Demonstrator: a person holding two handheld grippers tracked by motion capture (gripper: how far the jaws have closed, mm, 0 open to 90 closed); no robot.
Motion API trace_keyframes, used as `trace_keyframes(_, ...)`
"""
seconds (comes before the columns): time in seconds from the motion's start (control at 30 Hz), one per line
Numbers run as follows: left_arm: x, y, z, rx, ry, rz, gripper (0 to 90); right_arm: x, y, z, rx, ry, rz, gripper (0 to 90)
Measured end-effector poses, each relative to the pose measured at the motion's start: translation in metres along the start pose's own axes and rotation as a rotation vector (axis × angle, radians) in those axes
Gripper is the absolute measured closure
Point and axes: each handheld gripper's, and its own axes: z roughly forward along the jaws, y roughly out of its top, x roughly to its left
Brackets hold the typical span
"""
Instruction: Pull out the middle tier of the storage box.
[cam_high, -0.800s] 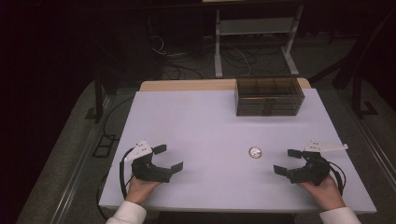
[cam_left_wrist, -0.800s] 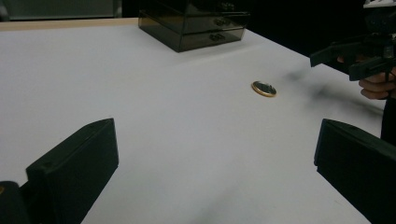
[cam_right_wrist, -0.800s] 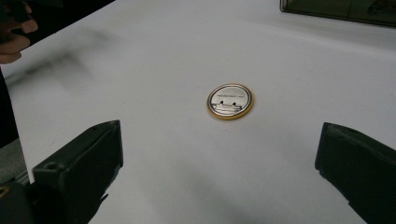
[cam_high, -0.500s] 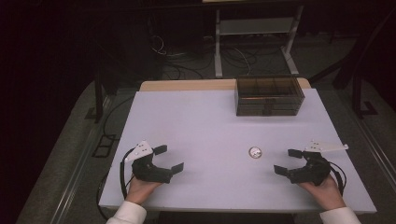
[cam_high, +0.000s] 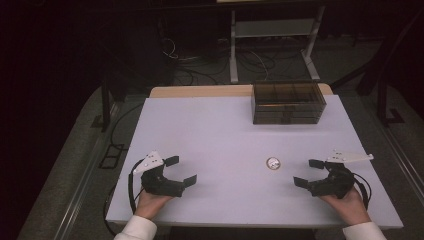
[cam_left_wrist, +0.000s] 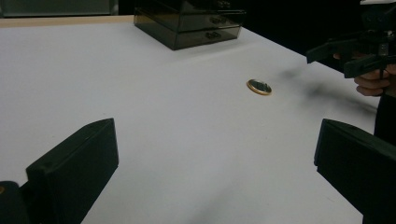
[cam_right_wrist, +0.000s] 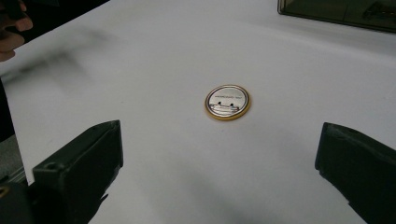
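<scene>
White tabletop (cam_high: 215, 130) is taking up most of the scene, bare apart from two things. Sitting at its far right edge is a smoked, see-through drawer box (cam_high: 288, 102) — its drawers are shut, and whether anything is lying inside I cannot tell through the dark plastic. Nearer the person, the left gripper (cam_high: 180, 170) is resting on the table with its jaws spread wide and nothing between them; the right gripper (cam_high: 307, 172) is doing the same on the opposite side, released and empty. Smallest of all, a round gold-rimmed badge (cam_high: 273, 163) is lying flat on the table just left of the right gripper — directly ahead of its open jaws (cam_right_wrist: 227, 101). By my reading the work is only starting: the badge is sitting untouched, so grasping it and carrying it off, perhaps toward the box, is all remaining.
</scene>
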Motion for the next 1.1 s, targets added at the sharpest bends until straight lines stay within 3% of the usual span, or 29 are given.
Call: trace_keyframes(1.1, -0.005, 0.001, 0.006, 0.020, -0.024, 0.017, 0.0, 0.004, 0.016, -0.002, 0.018, 0.005, -0.002, 0.4)
